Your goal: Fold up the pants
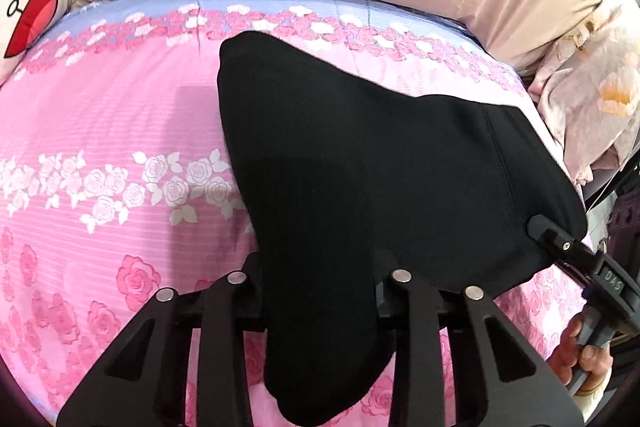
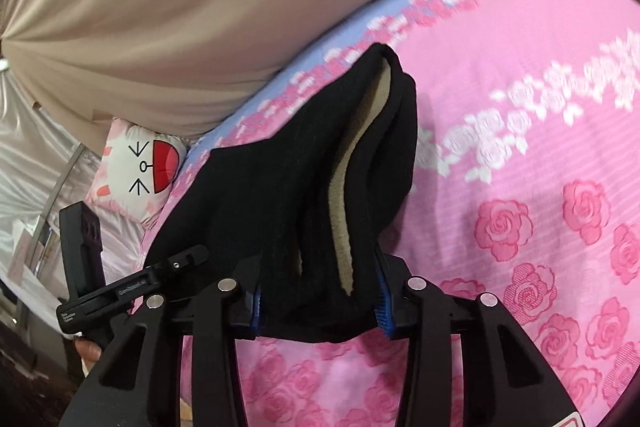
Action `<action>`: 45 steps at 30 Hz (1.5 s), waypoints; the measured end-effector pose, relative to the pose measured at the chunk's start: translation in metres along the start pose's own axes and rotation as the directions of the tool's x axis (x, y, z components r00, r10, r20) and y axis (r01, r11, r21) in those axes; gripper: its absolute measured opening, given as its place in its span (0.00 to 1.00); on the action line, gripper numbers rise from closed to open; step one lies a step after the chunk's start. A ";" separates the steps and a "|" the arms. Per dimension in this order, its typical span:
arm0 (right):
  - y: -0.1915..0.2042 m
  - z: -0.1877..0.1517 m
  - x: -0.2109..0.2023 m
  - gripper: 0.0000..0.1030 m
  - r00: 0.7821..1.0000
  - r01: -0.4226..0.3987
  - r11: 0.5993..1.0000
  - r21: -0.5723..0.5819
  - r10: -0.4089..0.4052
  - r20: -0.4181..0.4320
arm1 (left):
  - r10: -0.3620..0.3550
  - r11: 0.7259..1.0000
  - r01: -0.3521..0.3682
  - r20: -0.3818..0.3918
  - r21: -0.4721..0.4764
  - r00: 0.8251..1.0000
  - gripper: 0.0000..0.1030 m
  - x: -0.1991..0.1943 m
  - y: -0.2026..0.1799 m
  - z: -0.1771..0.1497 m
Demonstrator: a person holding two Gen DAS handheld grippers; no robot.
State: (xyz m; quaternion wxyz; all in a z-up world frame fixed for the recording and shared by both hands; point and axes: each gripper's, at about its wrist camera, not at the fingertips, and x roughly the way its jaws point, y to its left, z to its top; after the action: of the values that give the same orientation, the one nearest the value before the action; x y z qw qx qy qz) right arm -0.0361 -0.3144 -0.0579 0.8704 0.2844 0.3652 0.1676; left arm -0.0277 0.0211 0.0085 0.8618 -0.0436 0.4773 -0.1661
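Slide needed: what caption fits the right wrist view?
Right gripper clamps black pants over a pink rose bedsheet.

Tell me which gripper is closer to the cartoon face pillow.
Left. The left gripper sits just below the cartoon pillow, while the right gripper holds the black pants farther away.

rose bedsheet (image 1: pixel 100 131), cartoon pillow (image 2: pixel 140 167) (perhaps a cat)
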 end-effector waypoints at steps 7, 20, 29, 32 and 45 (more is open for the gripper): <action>0.016 -0.005 -0.024 0.38 0.999 -0.003 0.999 -0.042 0.005 0.036 | 0.006 0.999 -0.009 0.047 0.046 0.999 0.29 -0.033 -0.005 -0.007; 0.068 -0.009 -0.075 0.36 0.989 -0.040 0.985 -0.170 0.063 0.131 | -0.025 0.992 0.002 0.181 0.128 0.983 0.29 -0.096 -0.021 -0.004; 0.115 0.040 -0.099 0.32 0.948 -0.024 0.943 -0.332 0.127 0.292 | -0.023 0.977 -0.059 0.374 0.206 0.927 0.29 -0.134 -0.034 0.050; 0.130 0.065 -0.096 0.31 0.926 -0.012 0.926 -0.379 0.153 0.345 | -0.008 0.970 -0.105 0.458 0.221 0.889 0.29 -0.138 -0.040 0.076; 0.125 0.172 -0.031 0.21 0.841 -0.005 0.912 -0.409 0.225 0.492 | 0.103 0.936 -0.297 0.657 0.191 0.747 0.29 -0.059 -0.045 0.199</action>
State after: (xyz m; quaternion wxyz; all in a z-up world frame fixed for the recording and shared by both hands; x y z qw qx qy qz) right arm 0.0580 -0.2962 0.1347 0.9639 0.1611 0.0523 0.2055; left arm 0.0994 -0.0186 0.1742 0.9819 0.0785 0.1298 -0.1137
